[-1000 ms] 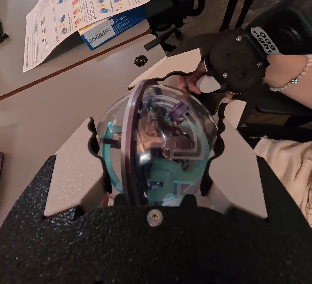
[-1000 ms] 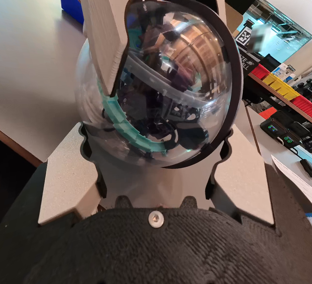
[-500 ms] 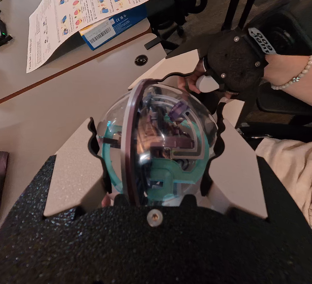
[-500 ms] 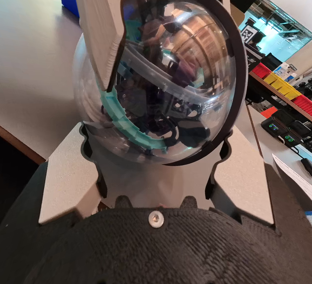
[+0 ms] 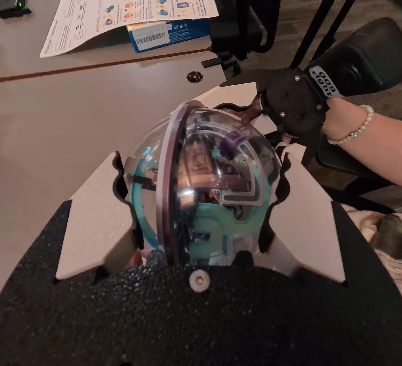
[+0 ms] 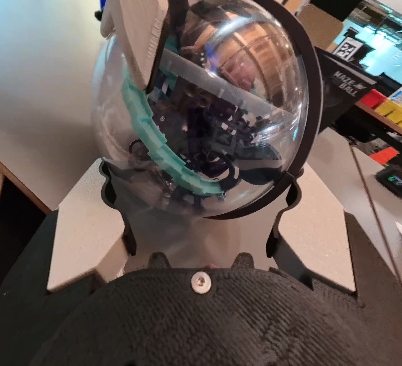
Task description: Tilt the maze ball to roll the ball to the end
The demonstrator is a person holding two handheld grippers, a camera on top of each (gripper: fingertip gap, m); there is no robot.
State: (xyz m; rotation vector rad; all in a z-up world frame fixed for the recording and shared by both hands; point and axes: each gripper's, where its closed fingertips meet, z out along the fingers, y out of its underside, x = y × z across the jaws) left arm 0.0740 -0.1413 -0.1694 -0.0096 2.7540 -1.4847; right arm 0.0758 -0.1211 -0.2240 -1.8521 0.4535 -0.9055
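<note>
While the grey table (image 5: pixel 65 116) lies below, I have the maze ball (image 5: pixel 202 183) held aloft, my left gripper (image 5: pixel 200 192) and right gripper (image 6: pixel 200 201) both clamped against its clear shell; its small ball possibly sits mid-maze

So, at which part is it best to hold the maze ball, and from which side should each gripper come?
Hold the maze ball on its clear smooth shell, from opposite sides, as the left gripper and right gripper probably do now. The dark ring stands out, so pads should sit beside it.
</note>
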